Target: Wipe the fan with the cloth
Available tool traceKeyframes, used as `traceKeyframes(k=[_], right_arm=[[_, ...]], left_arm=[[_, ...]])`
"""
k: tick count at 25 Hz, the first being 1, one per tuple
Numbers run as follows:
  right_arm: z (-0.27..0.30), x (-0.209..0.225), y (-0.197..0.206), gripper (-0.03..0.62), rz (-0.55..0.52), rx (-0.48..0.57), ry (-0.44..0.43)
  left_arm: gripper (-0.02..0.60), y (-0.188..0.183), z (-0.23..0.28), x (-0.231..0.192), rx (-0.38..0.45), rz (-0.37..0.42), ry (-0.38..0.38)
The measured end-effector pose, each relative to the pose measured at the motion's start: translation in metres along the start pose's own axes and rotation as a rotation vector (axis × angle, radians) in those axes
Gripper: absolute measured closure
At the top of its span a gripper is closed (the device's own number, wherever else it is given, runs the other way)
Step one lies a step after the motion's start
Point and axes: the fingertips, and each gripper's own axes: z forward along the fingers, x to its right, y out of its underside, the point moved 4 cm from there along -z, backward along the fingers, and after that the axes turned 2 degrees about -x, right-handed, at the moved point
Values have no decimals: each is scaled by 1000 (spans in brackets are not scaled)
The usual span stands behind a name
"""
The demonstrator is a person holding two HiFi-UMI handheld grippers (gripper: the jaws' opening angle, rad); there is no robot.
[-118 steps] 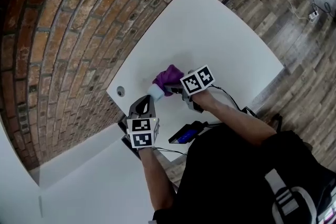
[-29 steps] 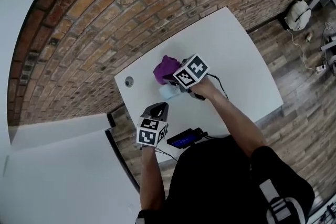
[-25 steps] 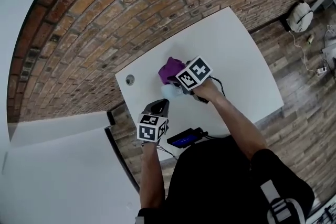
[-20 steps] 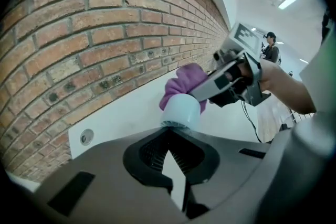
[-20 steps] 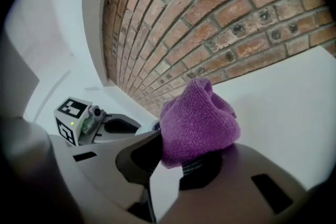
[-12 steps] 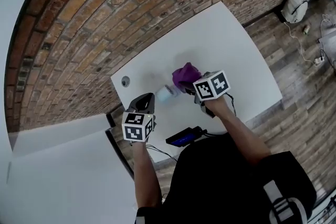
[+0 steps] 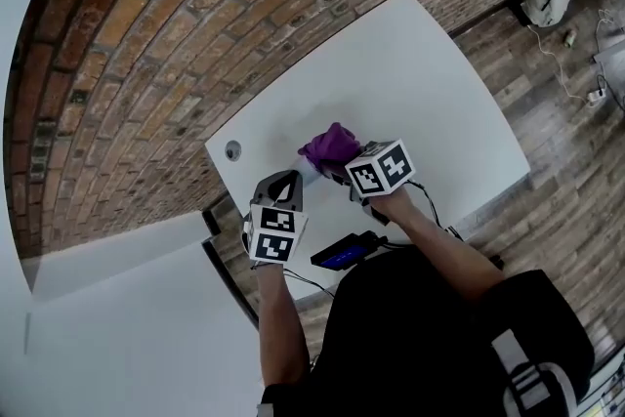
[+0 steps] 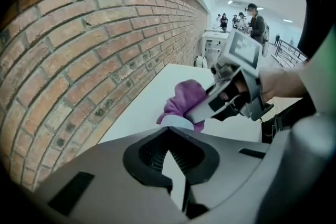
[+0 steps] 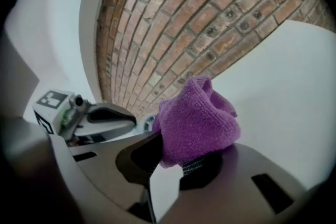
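Nearest, at the table's [image 7: 420, 83] near edge, a black device [image 7: 342, 254] with a lit blue face is seen, with cables trailing off it. Just beyond it, the left gripper [image 7: 285, 181] is held over the table's near left part. Its jaws are brought together and nothing is caught between them. To its right, the right gripper [image 7: 337, 173] is held at about the same depth, angled leftward. Its jaws are clamped on the purple cloth [image 9: 197, 118], which bulges out in a rounded wad past the tips.

The pale blue fan [image 8: 176, 121] is found on the table just past the left gripper's tips, between the two grippers. Only its rounded top is shown in the left gripper view, and it is mostly covered in the head view. The cloth is set right behind the fan, on its far right side, and appears to be touching it. No gap between the two can be made out.

Farther left, a small round hole [image 7: 232, 149] is seen in the table near its corner. Beyond the table's far edge, the brick wall [image 7: 195, 34] is seen.
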Motion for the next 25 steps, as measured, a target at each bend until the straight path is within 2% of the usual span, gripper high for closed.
traceKeyframes(k=[3, 5, 8, 10, 13, 15, 17, 21, 25], right_arm=[[20, 26, 37, 528, 40, -136, 24], [24, 37, 54, 528, 77, -175, 37], [11, 42, 43, 528, 116, -110, 52], [-3, 27, 18, 528, 110, -26, -2], [-19, -18, -22, 528, 20, 73, -149], [-17, -40, -31, 529, -75, 68, -175], [-10, -41, -28, 528, -115, 59, -141], [-1, -9, -13, 528, -14, 74, -78], [19, 32, 30, 528, 79, -76, -11]], left_arm=[[581, -1, 0, 1, -4, 18, -9], [581, 1, 0, 3, -21, 24, -13], [581, 1, 0, 3, -18, 11, -12], [581, 2, -1, 2, -10, -1, -16], [581, 0, -1, 1, 15, -9, -18], [581, 1, -2, 1, 21, -20, -17], [581, 3, -2, 2, 19, -26, -19], [581, 3, -2, 1, 24, -33, -21], [581, 2, -2, 2, 30, -43, -24]])
